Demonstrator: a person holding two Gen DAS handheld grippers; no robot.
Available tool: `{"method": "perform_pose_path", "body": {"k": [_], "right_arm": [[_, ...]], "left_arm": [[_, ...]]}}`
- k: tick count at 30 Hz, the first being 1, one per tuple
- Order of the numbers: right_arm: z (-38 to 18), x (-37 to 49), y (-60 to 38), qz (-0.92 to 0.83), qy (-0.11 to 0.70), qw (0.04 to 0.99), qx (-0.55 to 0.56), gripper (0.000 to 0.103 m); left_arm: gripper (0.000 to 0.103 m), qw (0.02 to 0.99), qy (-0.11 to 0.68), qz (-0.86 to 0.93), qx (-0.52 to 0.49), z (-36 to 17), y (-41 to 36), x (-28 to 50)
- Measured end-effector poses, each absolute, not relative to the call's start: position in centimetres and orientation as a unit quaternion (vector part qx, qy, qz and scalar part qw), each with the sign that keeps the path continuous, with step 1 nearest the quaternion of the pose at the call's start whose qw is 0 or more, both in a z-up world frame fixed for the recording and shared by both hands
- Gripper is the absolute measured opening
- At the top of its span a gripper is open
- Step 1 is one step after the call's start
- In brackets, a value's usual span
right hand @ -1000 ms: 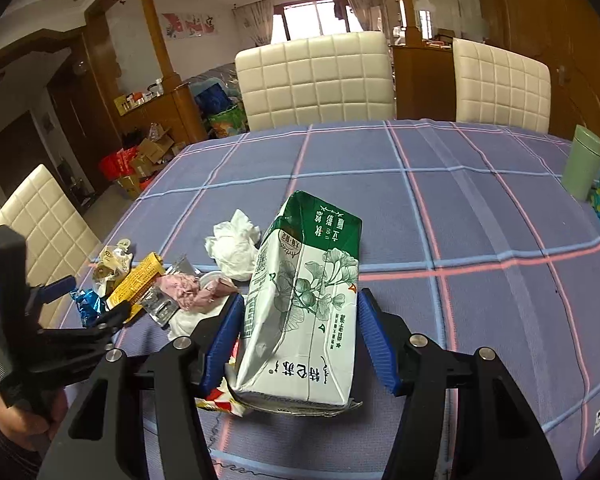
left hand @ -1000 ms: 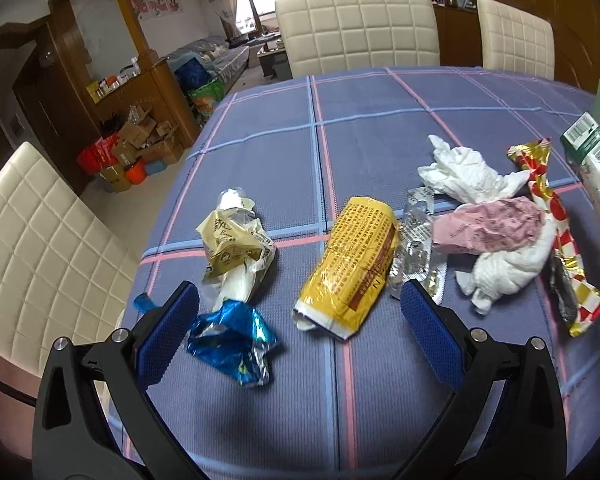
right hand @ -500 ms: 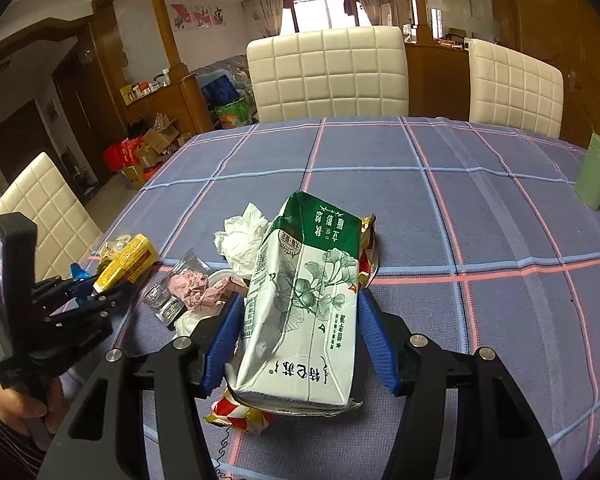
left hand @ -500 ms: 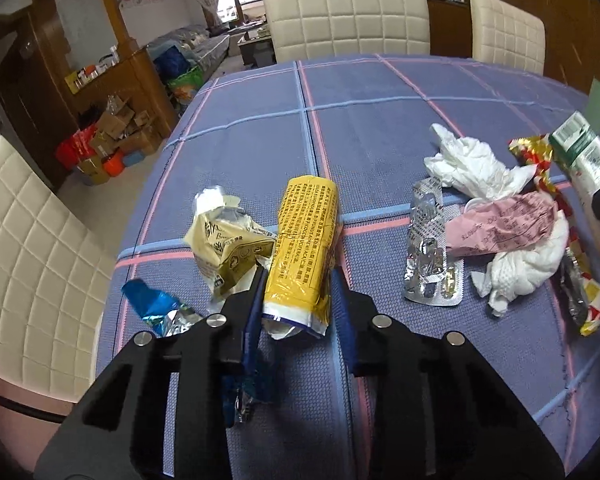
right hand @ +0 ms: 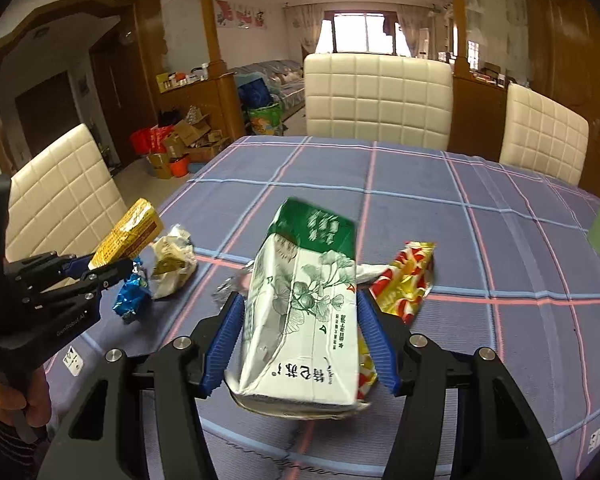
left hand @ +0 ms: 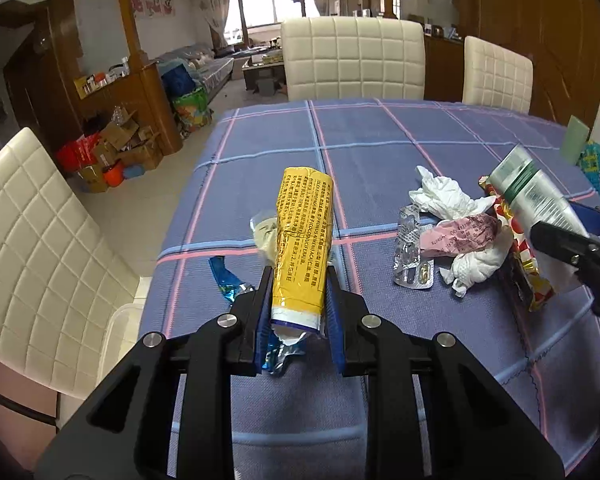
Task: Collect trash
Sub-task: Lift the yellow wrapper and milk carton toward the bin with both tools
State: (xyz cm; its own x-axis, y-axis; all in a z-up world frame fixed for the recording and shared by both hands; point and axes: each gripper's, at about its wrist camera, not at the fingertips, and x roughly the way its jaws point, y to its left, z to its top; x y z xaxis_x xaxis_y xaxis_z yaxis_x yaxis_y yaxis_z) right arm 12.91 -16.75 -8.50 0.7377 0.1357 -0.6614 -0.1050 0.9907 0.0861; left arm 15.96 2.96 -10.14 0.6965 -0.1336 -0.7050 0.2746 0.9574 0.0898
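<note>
Trash is only partly gathered: left gripper fingers have just closed on the yellow foil wrapper; right gripper fingers clamp the green-and-white carton. White tissues, blister pack, blue foil remain on the surface, around three o'clock.

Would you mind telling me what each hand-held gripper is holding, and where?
Left hand-held gripper: yellow wrapper, by its near end. Right hand-held gripper: green-and-white carton, across its sides.
</note>
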Motion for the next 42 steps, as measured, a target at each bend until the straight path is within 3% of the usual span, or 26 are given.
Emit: {"method": "perform_pose_path", "body": {"k": [7, 11, 12, 19, 20, 21, 23, 33, 34, 36, 42], "right_arm": [[-8.1, 12.7, -13.1, 0.087, 0.356, 0.931, -0.004, 0.054], [-8.0, 12.6, -10.8, 0.105, 0.356, 0.928, -0.024, 0.032], [-8.0, 12.6, -10.5, 0.106, 0.357, 0.928, -0.026, 0.03], [-8.8, 11.8, -8.2, 0.165, 0.386, 0.907, -0.03, 0.032], [-9.1, 11.7, -7.6, 0.167, 0.393, 0.904, -0.037, 0.044], [-9.4, 11.5, -7.2, 0.168, 0.395, 0.902, -0.041, 0.064], [-9.7, 11.0, -7.0, 0.165, 0.386, 0.906, -0.048, 0.074], [-13.7, 11.1, -6.6, 0.156, 0.444, 0.879, -0.078, 0.073], [-14.0, 11.2, -6.6, 0.154, 0.447, 0.877, -0.078, 0.071], [-14.2, 11.3, -6.4, 0.152, 0.449, 0.876, -0.084, 0.053], [-12.0, 11.6, -4.4, 0.16, 0.412, 0.89, -0.108, 0.053]], "left_arm": [[0.025, 0.923, 0.364, -0.098, 0.081, -9.4, 5.9, 14.6], [0.025, 0.927, 0.358, -0.088, 0.073, -9.3, 7.5, 14.0], [0.025, 0.927, 0.358, -0.085, 0.07, -9.4, 8.0, 13.8], [0.025, 0.926, 0.366, -0.072, 0.057, -10.3, 10.7, 12.4], [0.025, 0.925, 0.37, -0.071, 0.056, -10.5, 10.9, 12.2], [0.025, 0.924, 0.372, -0.07, 0.056, -10.7, 11.1, 12.0], [0.025, 0.923, 0.375, -0.069, 0.056, -11.1, 11.3, 11.6], [0.025, 0.917, 0.387, -0.076, 0.06, -12.5, 11.3, 10.2], [0.025, 0.917, 0.387, -0.078, 0.061, -12.6, 11.2, 10.1], [0.025, 0.918, 0.384, -0.08, 0.067, -12.5, 11.0, 9.7], [0.025, 0.922, 0.373, -0.077, 0.067, -11.7, 11.6, 9.4]]}}
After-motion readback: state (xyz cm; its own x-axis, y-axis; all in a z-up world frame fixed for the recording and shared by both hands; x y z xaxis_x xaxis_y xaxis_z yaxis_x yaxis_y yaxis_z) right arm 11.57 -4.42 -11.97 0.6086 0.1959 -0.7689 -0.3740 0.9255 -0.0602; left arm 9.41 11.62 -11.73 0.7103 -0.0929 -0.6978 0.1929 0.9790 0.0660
